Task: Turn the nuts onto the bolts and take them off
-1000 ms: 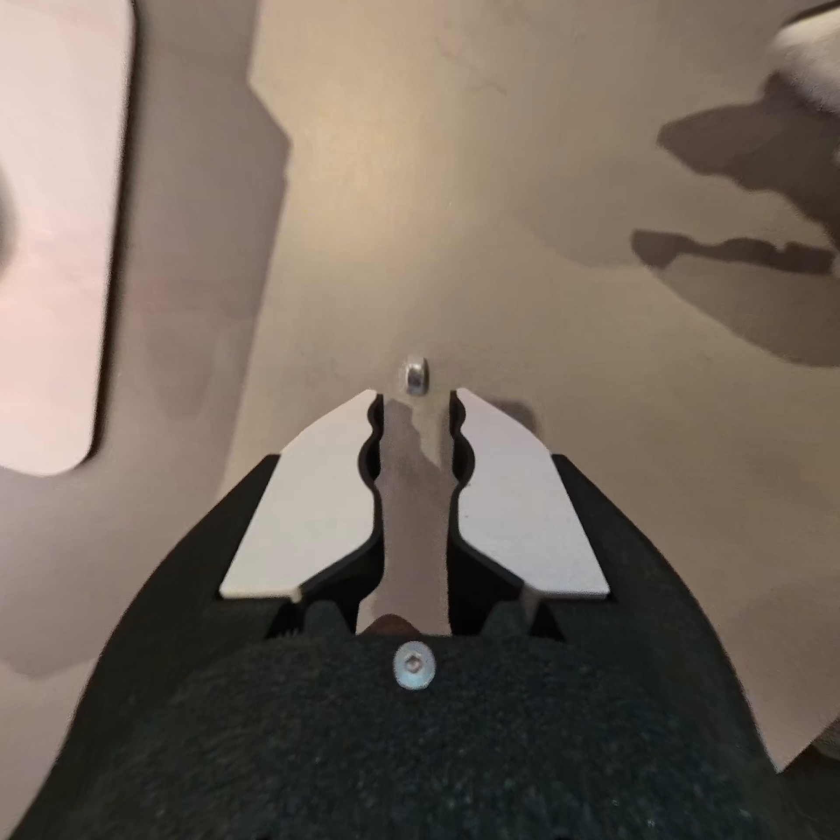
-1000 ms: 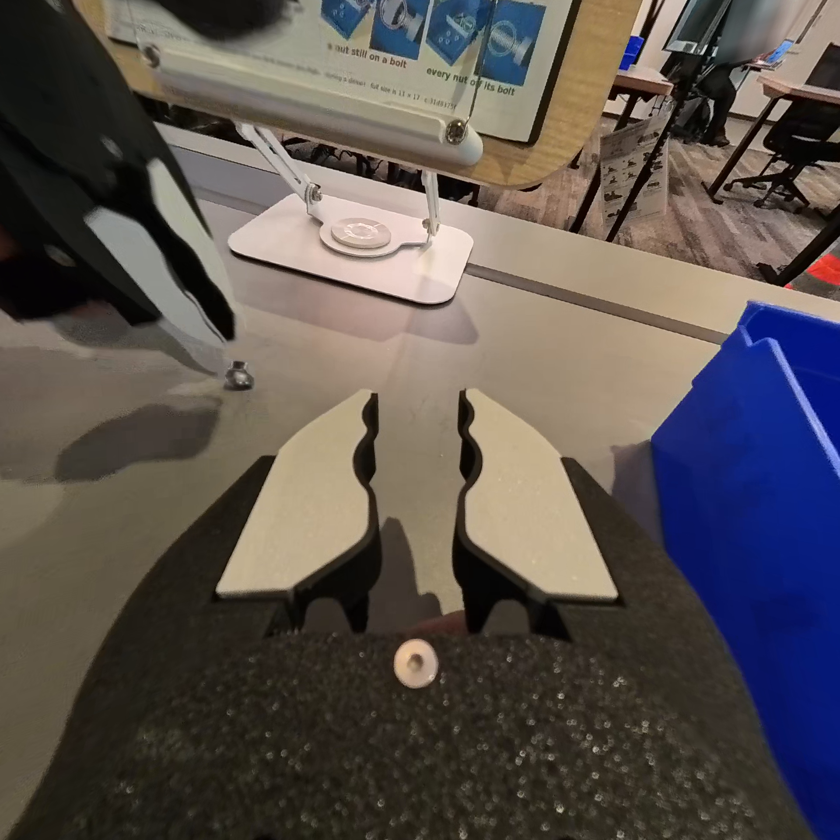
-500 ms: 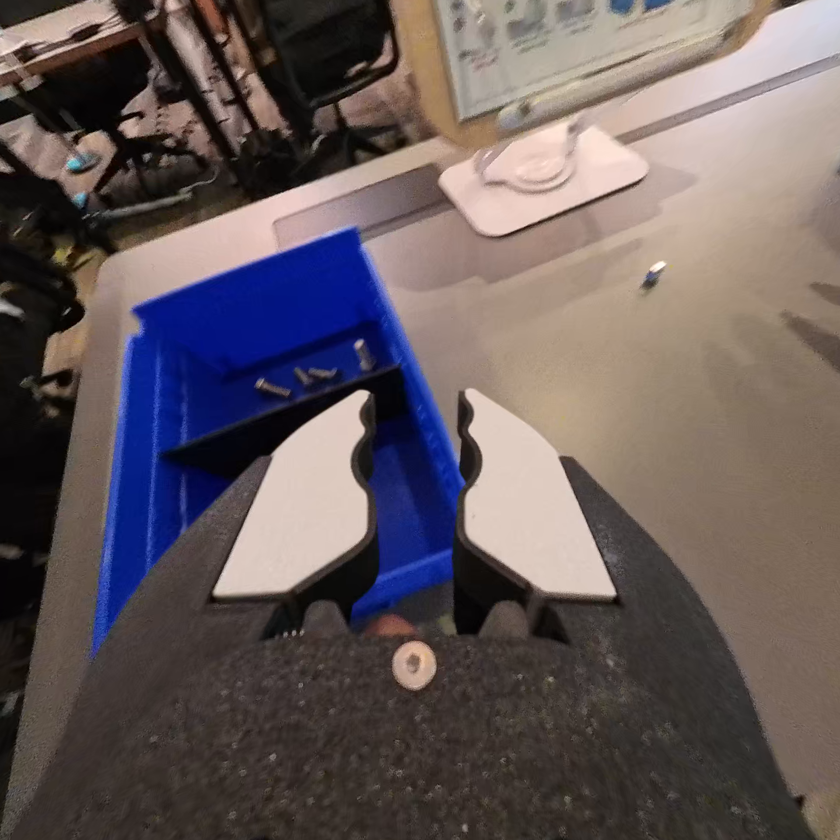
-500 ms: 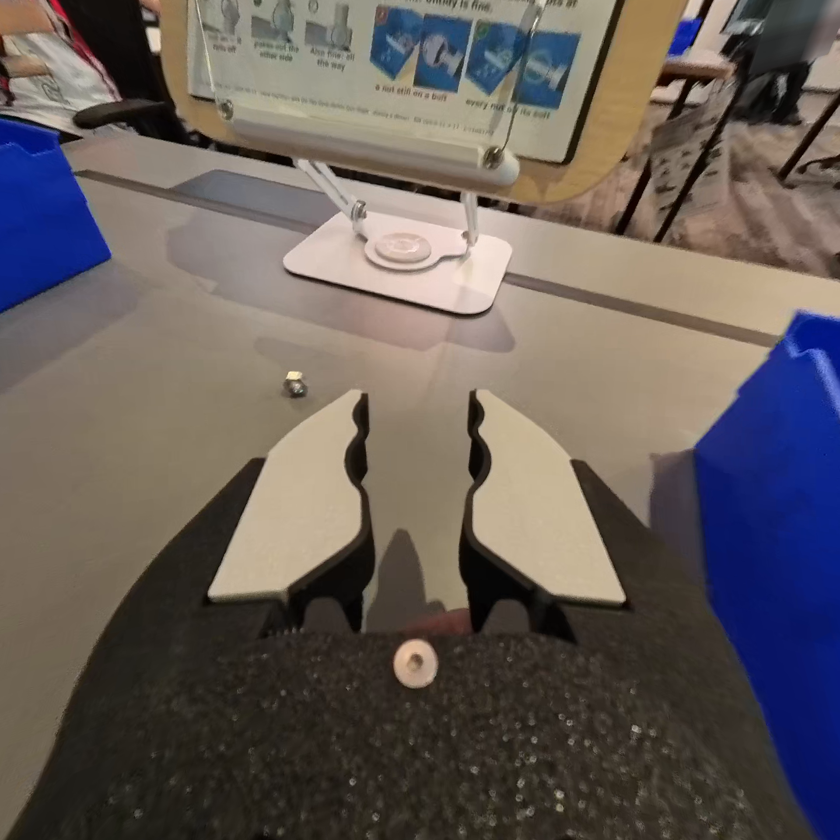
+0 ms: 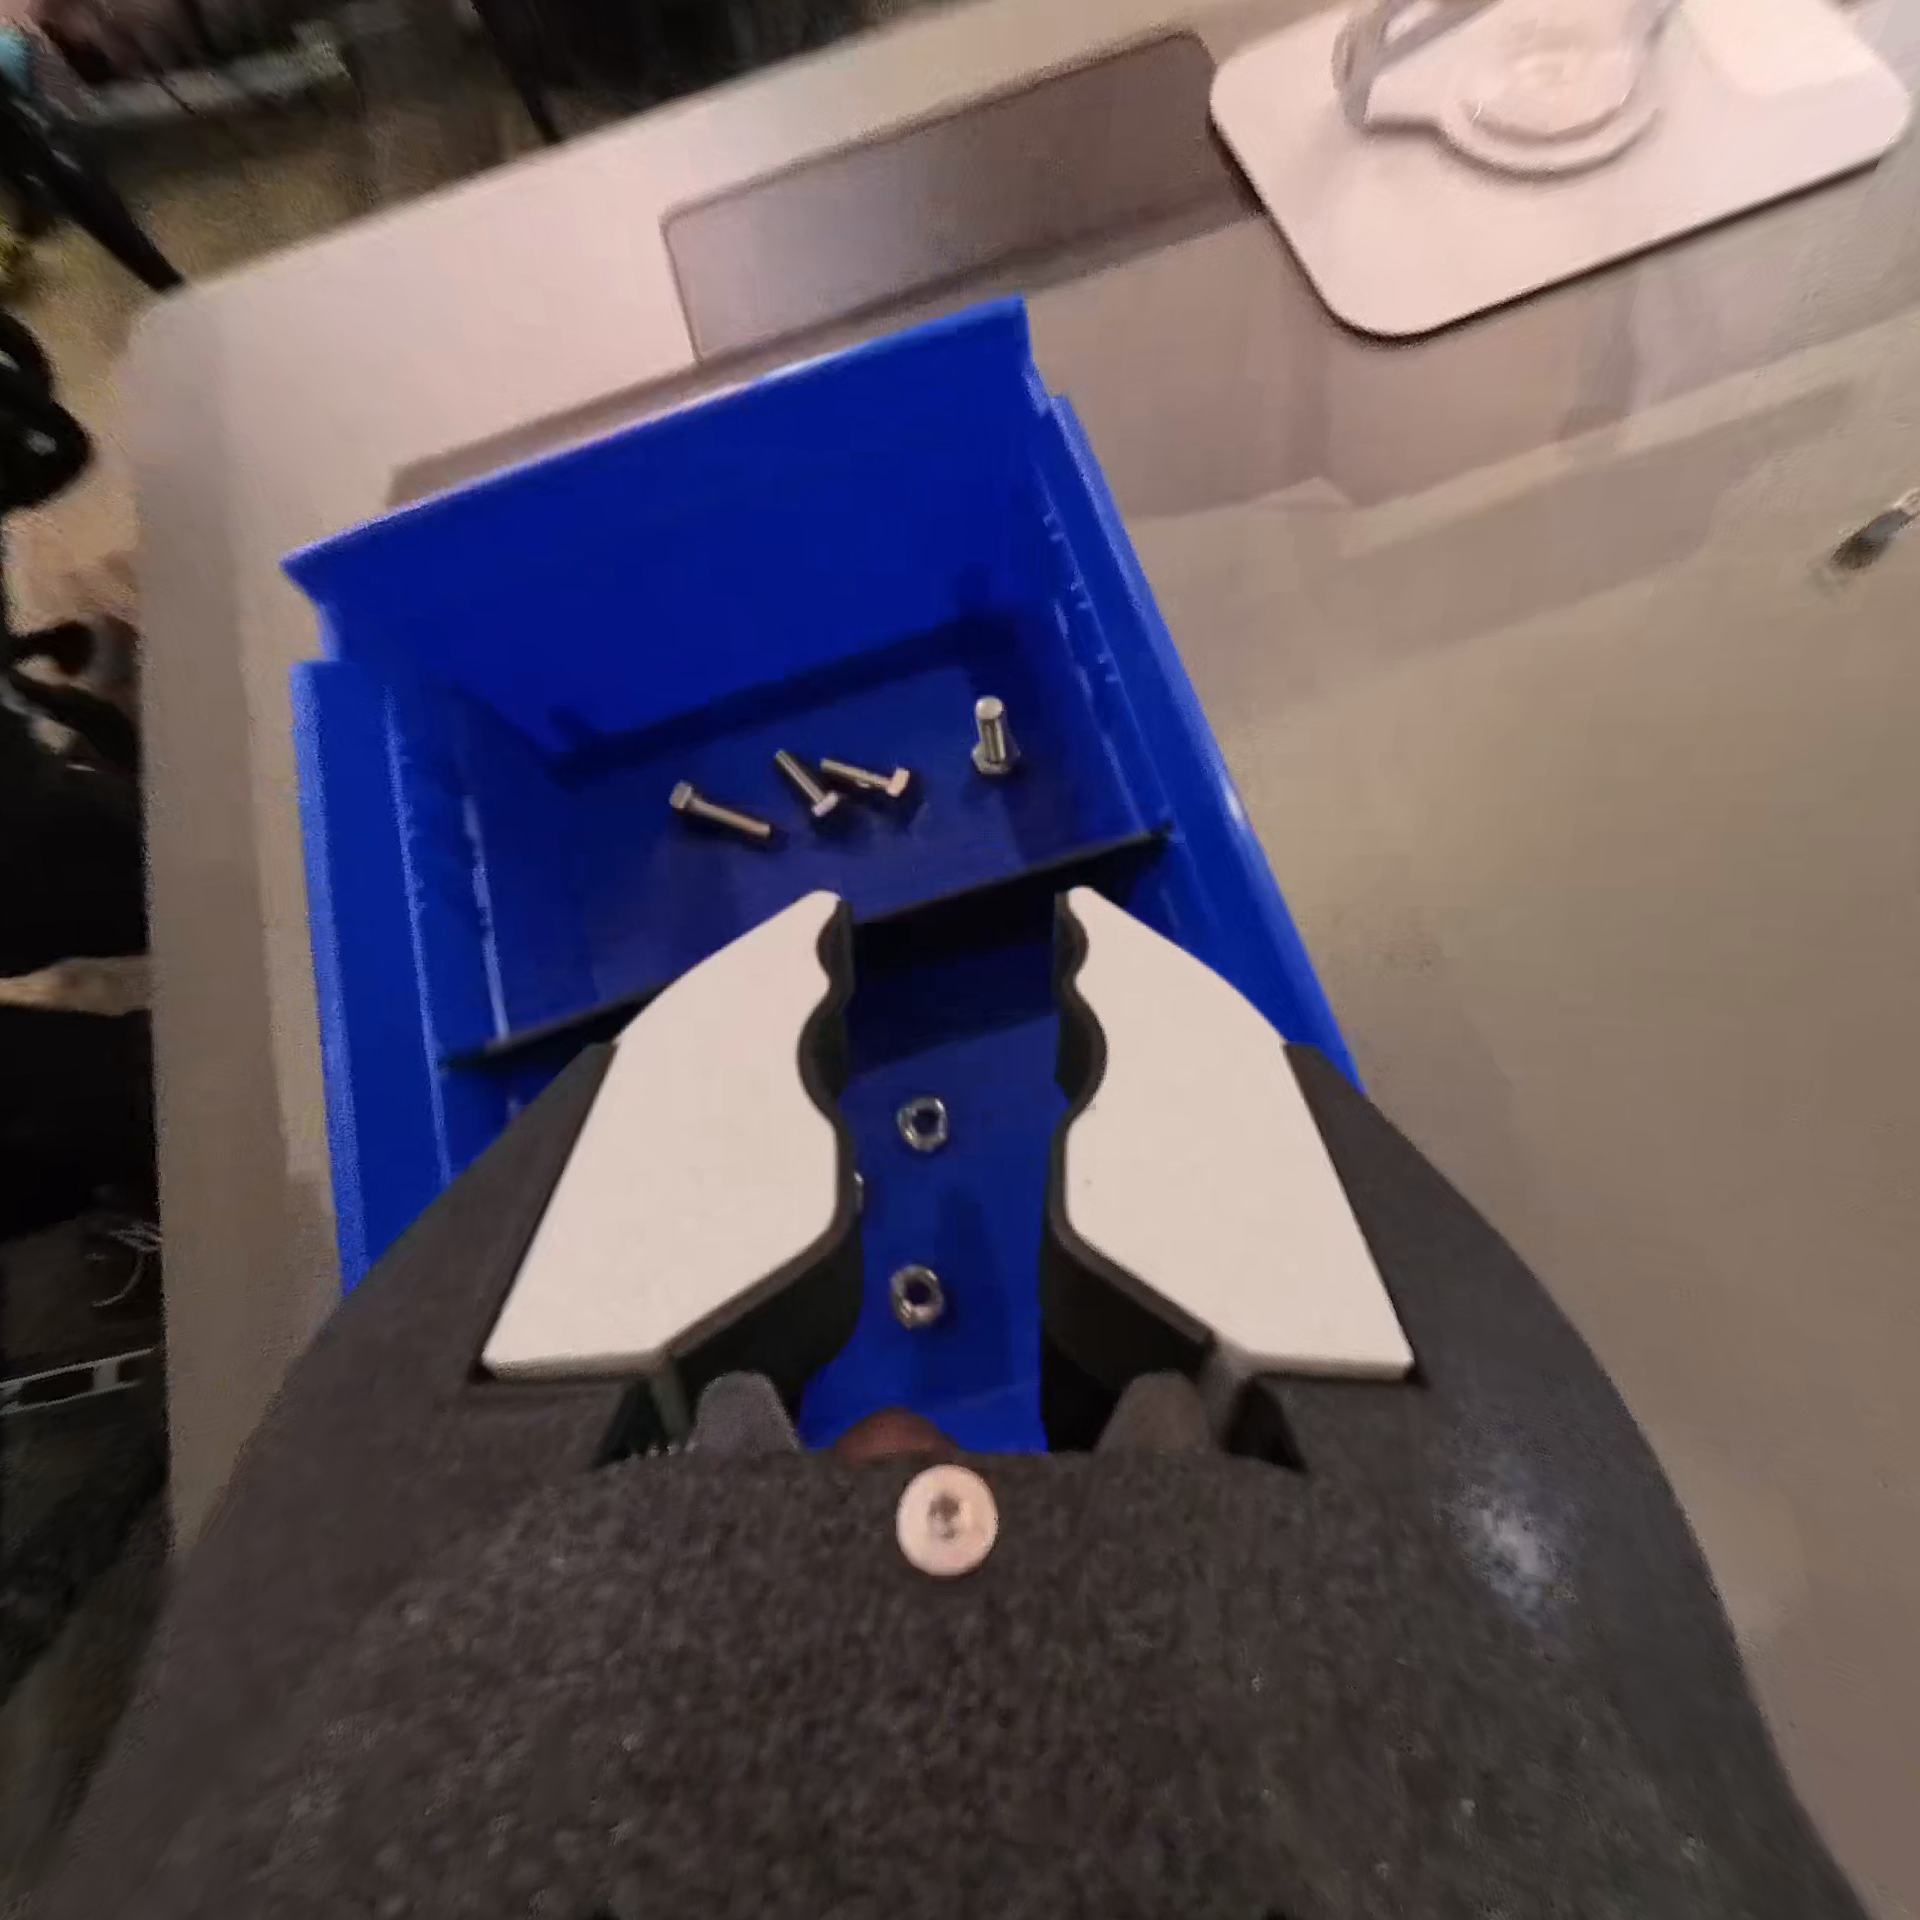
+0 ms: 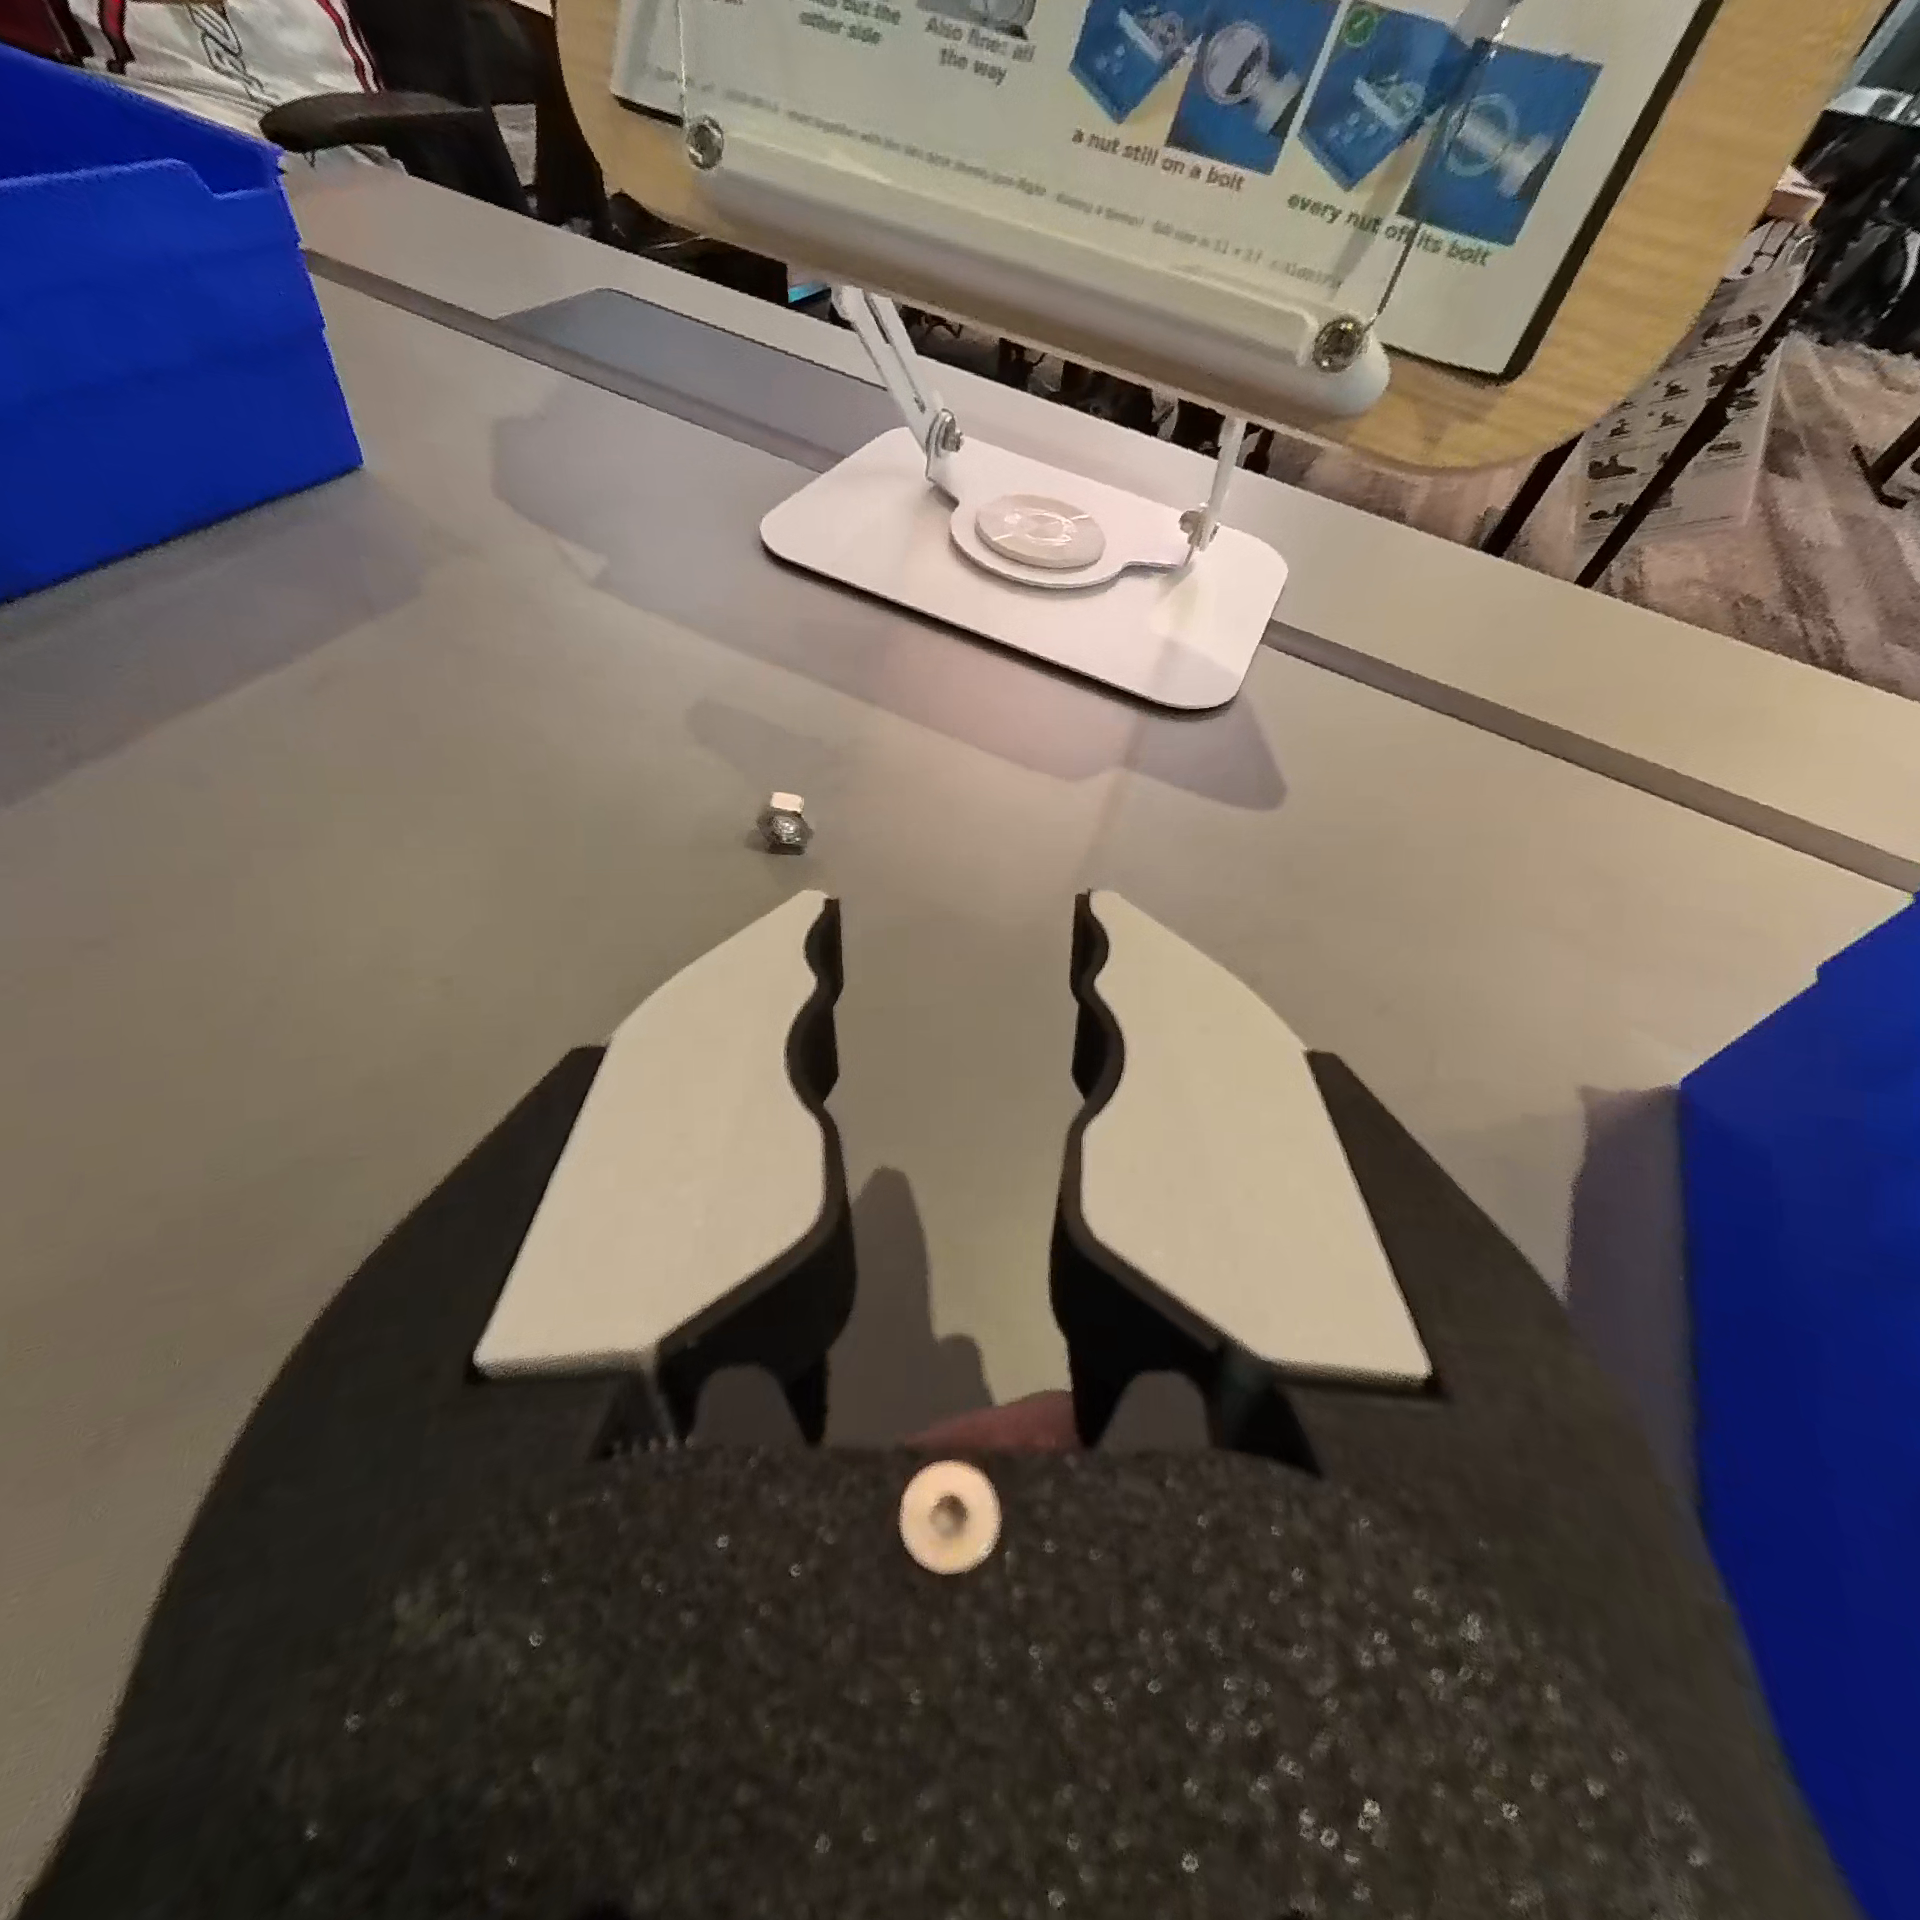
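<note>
Nuts lie in the near compartment of the blue bin, directly under the wide, empty jaws of the left gripper; hex bolts lie beyond the divider. One assembled bolt rests on the counter just ahead-left of the right gripper, whose jaws are also wide and empty.

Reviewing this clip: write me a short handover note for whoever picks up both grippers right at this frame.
Left gripper: open and empty, hovering over the blue plastic divided bin.
Right gripper: open and empty, above the grey tabletop.
Parts: four small silver hex bolts lie in the bin's far compartment; at least two loose silver nuts lie in the near one, under the left gripper.
One small silver bolt-and-nut piece sits on the table ahead-left of the right gripper; whether the nut is fully on cannot be told.
Done: at most that one piece.
Left: the bin's bolts and nuts are all separate.
</note>
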Action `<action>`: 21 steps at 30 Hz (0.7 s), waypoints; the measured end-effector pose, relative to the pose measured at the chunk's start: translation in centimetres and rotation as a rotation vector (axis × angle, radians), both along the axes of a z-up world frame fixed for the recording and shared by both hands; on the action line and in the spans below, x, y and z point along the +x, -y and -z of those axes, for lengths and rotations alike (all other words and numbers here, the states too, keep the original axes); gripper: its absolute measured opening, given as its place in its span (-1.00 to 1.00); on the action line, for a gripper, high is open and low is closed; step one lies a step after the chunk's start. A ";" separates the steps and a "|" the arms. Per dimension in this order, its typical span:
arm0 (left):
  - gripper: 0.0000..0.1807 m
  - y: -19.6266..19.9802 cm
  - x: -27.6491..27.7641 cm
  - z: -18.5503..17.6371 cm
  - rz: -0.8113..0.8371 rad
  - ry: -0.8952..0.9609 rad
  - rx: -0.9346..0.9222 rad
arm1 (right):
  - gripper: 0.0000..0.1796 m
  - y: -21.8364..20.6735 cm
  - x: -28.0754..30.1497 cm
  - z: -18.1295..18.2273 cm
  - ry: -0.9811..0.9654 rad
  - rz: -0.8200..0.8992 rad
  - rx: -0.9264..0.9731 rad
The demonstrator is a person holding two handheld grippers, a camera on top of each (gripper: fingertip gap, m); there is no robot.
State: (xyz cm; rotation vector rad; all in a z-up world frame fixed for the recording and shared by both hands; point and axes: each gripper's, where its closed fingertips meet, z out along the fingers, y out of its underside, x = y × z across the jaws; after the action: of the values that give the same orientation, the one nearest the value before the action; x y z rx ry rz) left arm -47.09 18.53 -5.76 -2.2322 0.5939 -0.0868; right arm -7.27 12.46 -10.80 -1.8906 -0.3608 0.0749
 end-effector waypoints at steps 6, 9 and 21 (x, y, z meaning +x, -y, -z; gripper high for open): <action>-0.62 -8.5 -1.6 3.8 -0.102 0.027 -0.323 | -0.54 0.1 0.0 0.1 0.004 0.001 -0.001; -0.64 -9.6 -1.2 6.5 -0.156 0.098 -0.502 | -0.54 0.0 0.1 0.2 0.011 0.002 -0.008; -0.67 -10.2 -1.2 10.0 -0.394 0.101 -0.853 | -0.55 0.1 0.1 -0.3 0.031 -0.005 0.012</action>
State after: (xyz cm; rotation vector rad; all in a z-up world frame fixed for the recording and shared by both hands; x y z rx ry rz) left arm -48.27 28.74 -15.73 -3.1000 0.0244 -0.2917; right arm -7.21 12.33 -10.53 -1.8806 -0.3867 0.0466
